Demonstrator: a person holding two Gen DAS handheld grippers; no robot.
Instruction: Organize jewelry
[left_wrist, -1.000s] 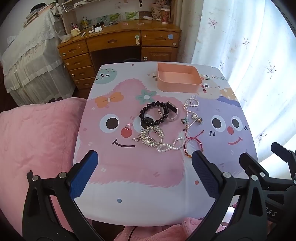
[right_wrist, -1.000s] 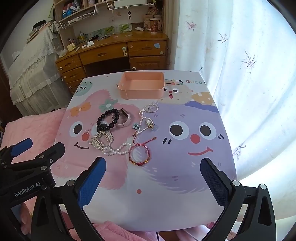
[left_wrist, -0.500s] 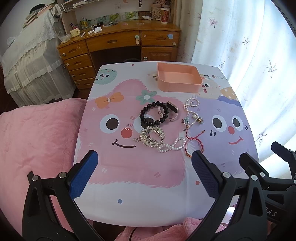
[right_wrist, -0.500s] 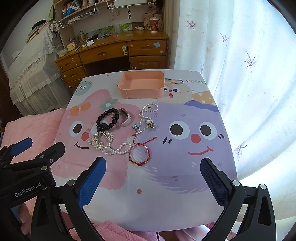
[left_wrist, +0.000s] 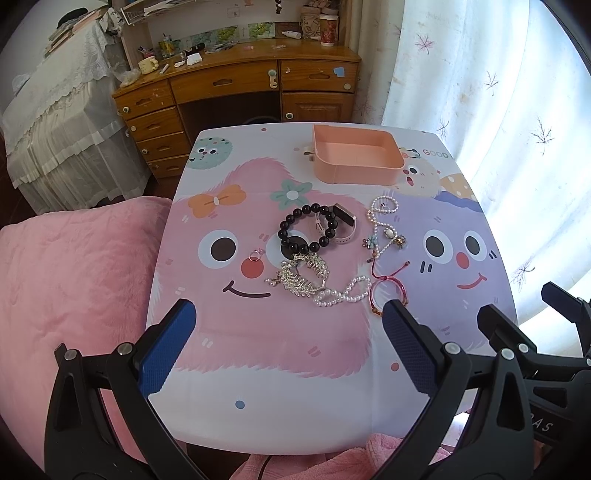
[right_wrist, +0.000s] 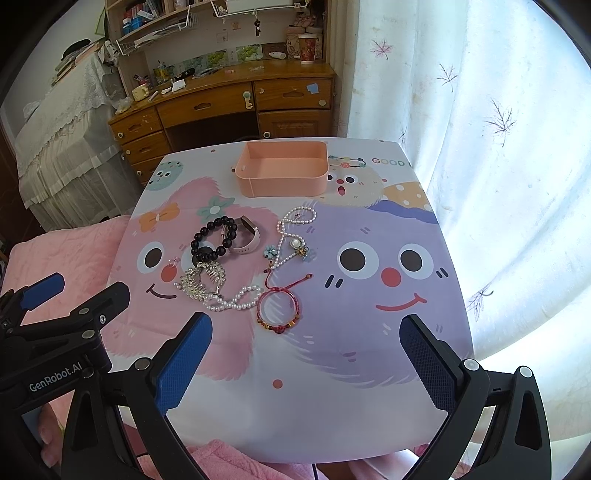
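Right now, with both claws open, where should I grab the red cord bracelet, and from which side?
Take the red cord bracelet on its near arc, where the beads sit, coming straight down with the right claw. It lies flat as an open loop, and its left side lies close to the white pearl strand.

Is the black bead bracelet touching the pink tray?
Apart. The right wrist view shows bare table between the black bead bracelet and the pink tray.

Black claw (right_wrist: 304, 352), blue pads (right_wrist: 183, 363), seemingly textured
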